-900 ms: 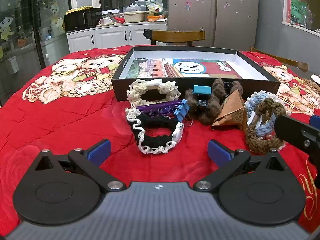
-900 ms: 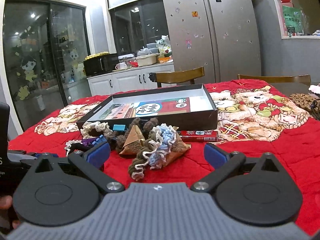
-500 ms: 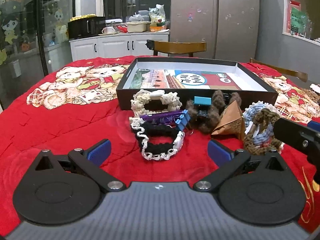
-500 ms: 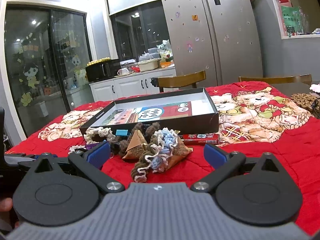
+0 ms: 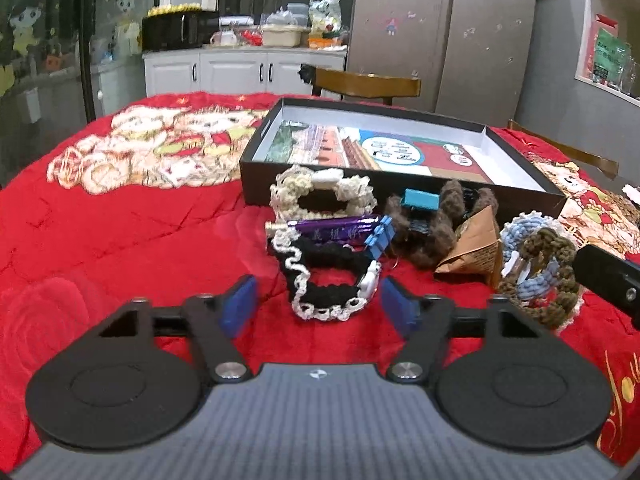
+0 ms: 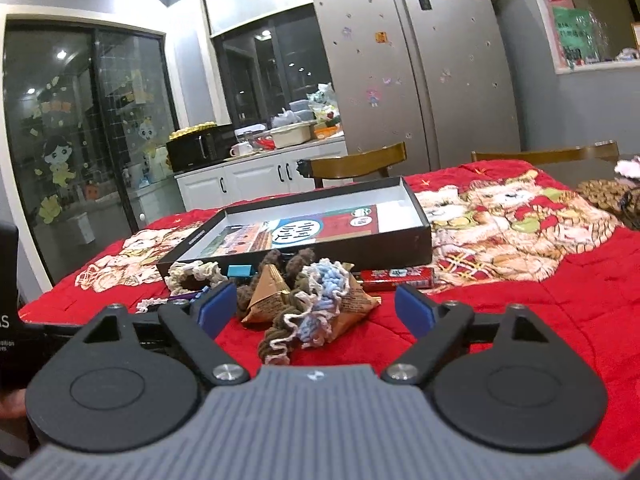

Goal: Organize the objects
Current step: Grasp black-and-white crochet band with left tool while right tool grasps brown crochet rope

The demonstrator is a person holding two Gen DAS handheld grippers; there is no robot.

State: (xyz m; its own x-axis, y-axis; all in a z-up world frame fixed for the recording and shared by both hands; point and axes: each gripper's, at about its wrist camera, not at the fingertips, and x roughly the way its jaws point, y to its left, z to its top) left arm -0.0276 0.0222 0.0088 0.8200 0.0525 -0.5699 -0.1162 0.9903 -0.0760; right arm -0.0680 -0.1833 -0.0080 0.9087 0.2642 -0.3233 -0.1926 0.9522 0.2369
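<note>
Left of my left gripper: bare red quilted cloth with a bear print.

Between my left fingers, just ahead of the blue pads: black crocheted ring with white trim, lying flat, pads not touching it; my fingers stand apart.

Beyond it: purple tube lying across the ring's far edge, a blue clip at its right end; then a cream crocheted ring against the wall of the open black box.

Ahead to the right: brown crocheted piece with a teal block on it, brown paper pyramid packet, blue-and-olive crocheted ring.

My right gripper: fingers wide apart, nothing clamped. Between and just ahead of its pads: the same blue-and-olive ring leaning on the paper packets. Ahead to the right: red flat packet beside the box wall.
</note>
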